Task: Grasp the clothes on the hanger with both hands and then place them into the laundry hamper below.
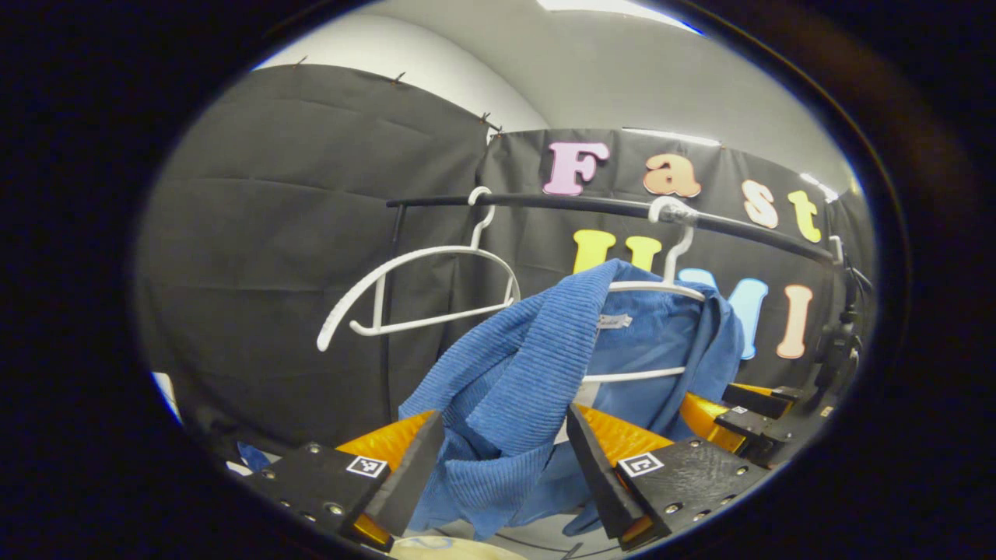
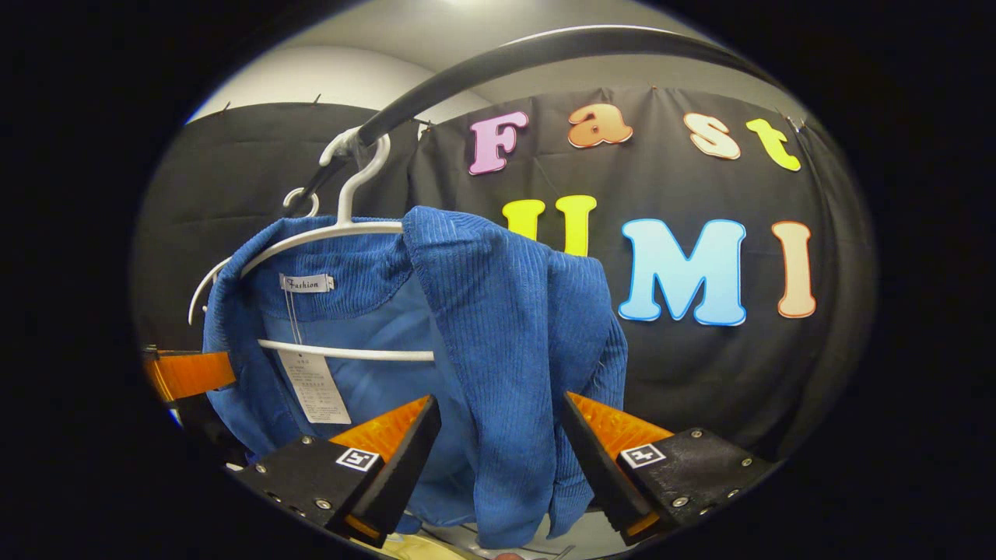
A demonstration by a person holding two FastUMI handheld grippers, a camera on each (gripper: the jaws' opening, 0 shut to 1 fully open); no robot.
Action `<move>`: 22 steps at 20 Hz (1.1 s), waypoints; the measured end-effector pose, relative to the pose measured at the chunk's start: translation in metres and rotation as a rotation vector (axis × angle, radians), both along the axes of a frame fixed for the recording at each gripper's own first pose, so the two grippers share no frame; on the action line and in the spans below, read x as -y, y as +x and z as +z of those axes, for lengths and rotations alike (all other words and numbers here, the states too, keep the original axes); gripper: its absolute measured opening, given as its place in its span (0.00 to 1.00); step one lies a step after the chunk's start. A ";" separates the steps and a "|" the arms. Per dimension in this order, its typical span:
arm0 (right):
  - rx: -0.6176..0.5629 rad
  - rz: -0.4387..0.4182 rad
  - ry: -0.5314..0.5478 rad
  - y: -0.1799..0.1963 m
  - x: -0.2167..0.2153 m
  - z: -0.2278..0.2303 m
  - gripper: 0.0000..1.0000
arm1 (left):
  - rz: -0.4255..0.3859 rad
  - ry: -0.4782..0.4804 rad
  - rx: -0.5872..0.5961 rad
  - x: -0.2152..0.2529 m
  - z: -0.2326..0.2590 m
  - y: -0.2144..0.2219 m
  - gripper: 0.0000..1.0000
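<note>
Left gripper (image 1: pixel 504 459) and right gripper (image 2: pixel 499 459), jaws spread, each straddling blue corduroy jacket (image 2: pixel 482 327) without pinching; jacket draped on white hanger (image 2: pixel 342 225) at 11 o'clock, under black rail (image 2: pixel 467 70).

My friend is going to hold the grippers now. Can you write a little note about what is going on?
Left gripper: open, one fold of the blue jacket hangs between its fingers, not pinched yet.
Right gripper: open, the other front edge of the jacket hangs between its fingers, not pinched either.
The jacket hangs on a white hanger on the black rail. An empty white hanger hangs beside it.
Done: both grippers lined up on the cloth.
Left: close both, lift the jacket off the hanger, drop it in the hamper below.
</note>
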State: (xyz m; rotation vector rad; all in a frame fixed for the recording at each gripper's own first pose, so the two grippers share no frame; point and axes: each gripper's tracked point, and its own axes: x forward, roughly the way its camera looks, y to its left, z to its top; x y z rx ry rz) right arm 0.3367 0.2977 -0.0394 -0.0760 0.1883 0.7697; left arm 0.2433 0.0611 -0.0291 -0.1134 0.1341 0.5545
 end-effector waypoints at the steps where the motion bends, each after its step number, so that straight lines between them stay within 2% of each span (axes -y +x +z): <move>1: -0.001 0.003 0.002 0.001 -0.003 -0.002 0.96 | 0.011 0.007 0.001 -0.001 -0.002 0.003 0.91; 2: -0.013 0.003 0.002 0.001 -0.007 -0.007 0.96 | 0.019 0.007 0.002 -0.001 -0.004 0.006 0.96; 3: -0.028 0.000 0.001 0.003 -0.009 -0.011 0.96 | 0.023 0.000 0.000 0.000 -0.007 0.010 0.91; 4: -0.041 -0.005 0.001 0.005 -0.009 -0.014 0.97 | 0.016 -0.012 -0.005 0.002 -0.011 0.014 0.96; 8: -0.068 -0.029 0.016 0.017 -0.011 -0.021 0.96 | -0.003 -0.008 -0.010 0.001 -0.018 0.028 0.92; 9: -0.066 -0.028 0.016 0.018 -0.013 -0.020 0.97 | 0.000 -0.012 -0.007 -0.002 -0.020 0.031 0.92; 10: -0.058 -0.026 0.004 0.019 -0.014 -0.021 0.96 | -0.001 -0.024 0.001 -0.004 -0.021 0.035 0.96; 12: -0.036 -0.033 -0.021 0.020 -0.010 -0.022 0.93 | -0.007 -0.058 0.011 -0.005 -0.025 0.039 0.87; 13: -0.031 -0.037 -0.020 0.020 -0.009 -0.021 0.91 | -0.009 -0.068 0.014 -0.006 -0.027 0.039 0.96; 15: -0.048 -0.027 -0.003 0.017 -0.012 -0.021 0.78 | -0.012 -0.072 0.026 -0.005 -0.026 0.038 0.71; 16: -0.056 -0.015 0.001 0.017 -0.013 -0.022 0.66 | -0.048 -0.082 0.028 0.002 -0.027 0.039 0.58; 17: -0.054 -0.005 0.000 0.019 -0.014 -0.022 0.59 | -0.080 -0.092 0.028 0.008 -0.028 0.042 0.59; 18: -0.049 0.005 -0.002 0.020 -0.015 -0.021 0.46 | -0.091 -0.093 0.026 0.009 -0.029 0.043 0.53; 19: -0.049 0.008 0.000 0.021 -0.016 -0.022 0.41 | -0.041 -0.089 0.023 0.000 -0.032 0.039 0.37; 20: -0.052 -0.003 0.012 0.023 -0.014 -0.020 0.24 | -0.048 -0.103 0.030 0.001 -0.032 0.044 0.21; 22: -0.076 -0.005 0.053 0.024 -0.011 -0.017 0.07 | -0.114 -0.141 0.063 0.016 -0.028 0.038 0.18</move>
